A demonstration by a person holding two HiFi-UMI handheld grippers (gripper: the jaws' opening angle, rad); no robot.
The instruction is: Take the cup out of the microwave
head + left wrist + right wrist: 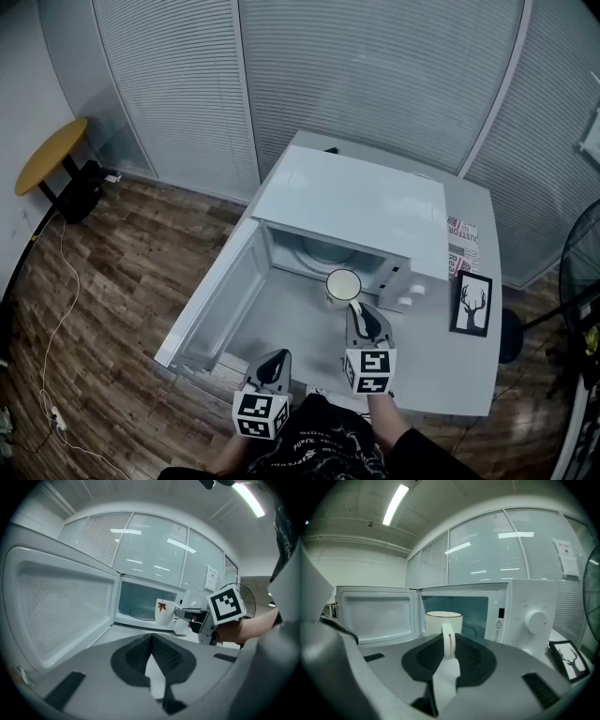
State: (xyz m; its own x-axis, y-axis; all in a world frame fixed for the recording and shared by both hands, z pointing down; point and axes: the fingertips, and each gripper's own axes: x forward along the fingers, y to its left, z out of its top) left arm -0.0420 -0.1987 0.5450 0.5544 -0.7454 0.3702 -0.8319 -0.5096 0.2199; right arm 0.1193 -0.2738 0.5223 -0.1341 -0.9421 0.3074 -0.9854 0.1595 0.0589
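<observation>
Cup: white ceramic mug (343,286) hung at the white box microwave (356,202) mouth, twelve o'clock of my right claw (355,307), which pinched its handle (447,638).
Left claw (274,360): closed, empty.
Remaining: full withdrawal, I judged.

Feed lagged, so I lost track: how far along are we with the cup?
Done: door open, right gripper clamped on the handle of the cup. In hand: cup held at the mouth of the microwave. To do: carry it clear, set it on the table. Left gripper shut, empty.
</observation>
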